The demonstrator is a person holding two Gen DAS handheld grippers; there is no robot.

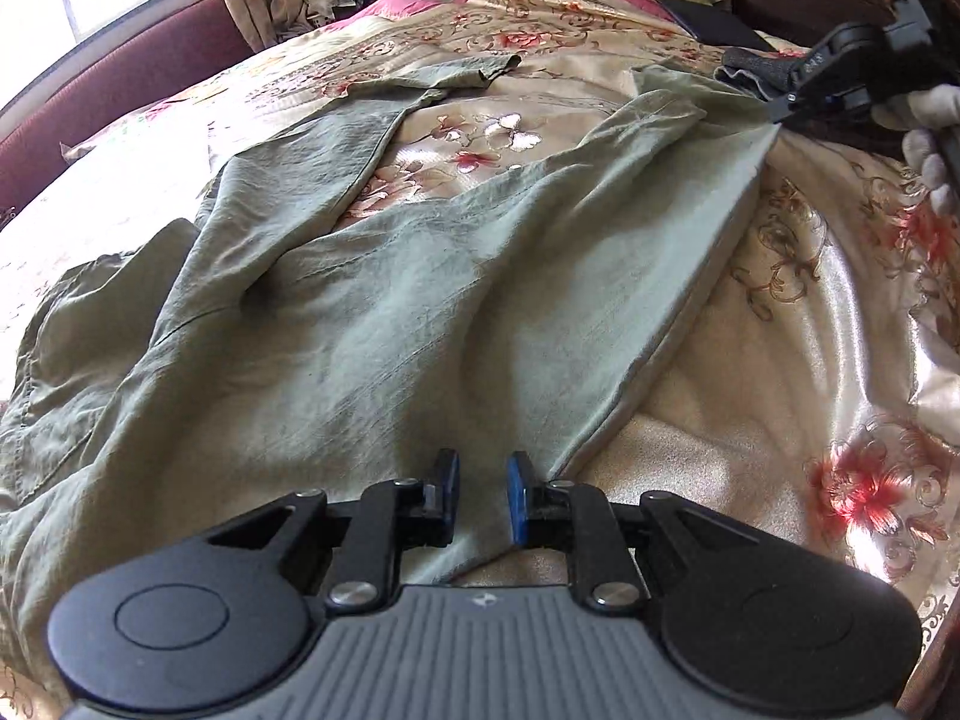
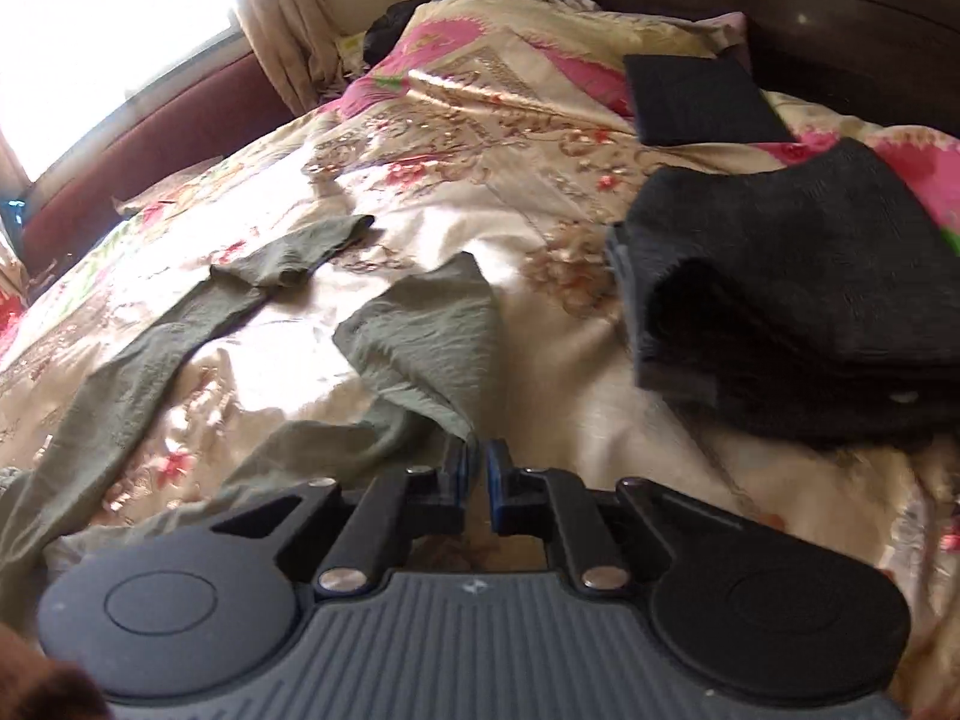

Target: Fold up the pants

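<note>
Olive-green pants lie spread on a floral bedspread, legs pointing away. My left gripper is shut on the pants' waist edge, cloth pinched between its blue pads. My right gripper shows at the upper right of the left wrist view, shut on the side edge of the right leg and lifting it taut. In the right wrist view that gripper has its jaws nearly together with green cloth between them; both leg ends lie ahead.
A stack of folded dark garments sits to the right on the bed. A flat black folded item lies near the dark headboard. A maroon padded rail and curtained window run along the left.
</note>
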